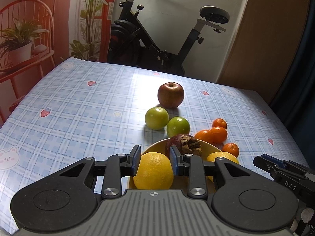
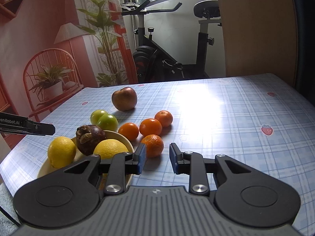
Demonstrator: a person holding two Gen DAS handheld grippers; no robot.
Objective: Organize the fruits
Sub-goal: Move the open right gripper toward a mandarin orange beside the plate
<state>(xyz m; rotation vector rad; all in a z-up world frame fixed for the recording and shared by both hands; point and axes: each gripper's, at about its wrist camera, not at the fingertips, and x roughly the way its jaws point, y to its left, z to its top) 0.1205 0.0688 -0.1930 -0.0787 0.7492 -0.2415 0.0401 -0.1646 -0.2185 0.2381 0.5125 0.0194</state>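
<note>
A yellow bowl [image 2: 124, 140] near the table's front holds two lemons [image 2: 61, 151] and a dark mangosteen [image 2: 89, 136]. My left gripper [image 1: 155, 161] has its blue pads on both sides of one lemon [image 1: 153, 172] in the bowl [image 1: 155, 144]; it is shut on it. My right gripper [image 2: 157, 158] is open and empty, just in front of the nearest of several tangerines [image 2: 153, 145]. Two green apples [image 2: 107, 122] and a red apple [image 2: 124, 98] lie farther back on the table.
The table carries a blue plaid cloth [image 2: 236, 118] with strawberry prints. An exercise bike [image 2: 157, 59] stands behind the far edge. A wooden panel [image 2: 256, 29] is at the back right. A white towel [image 2: 6, 202] lies at the front left.
</note>
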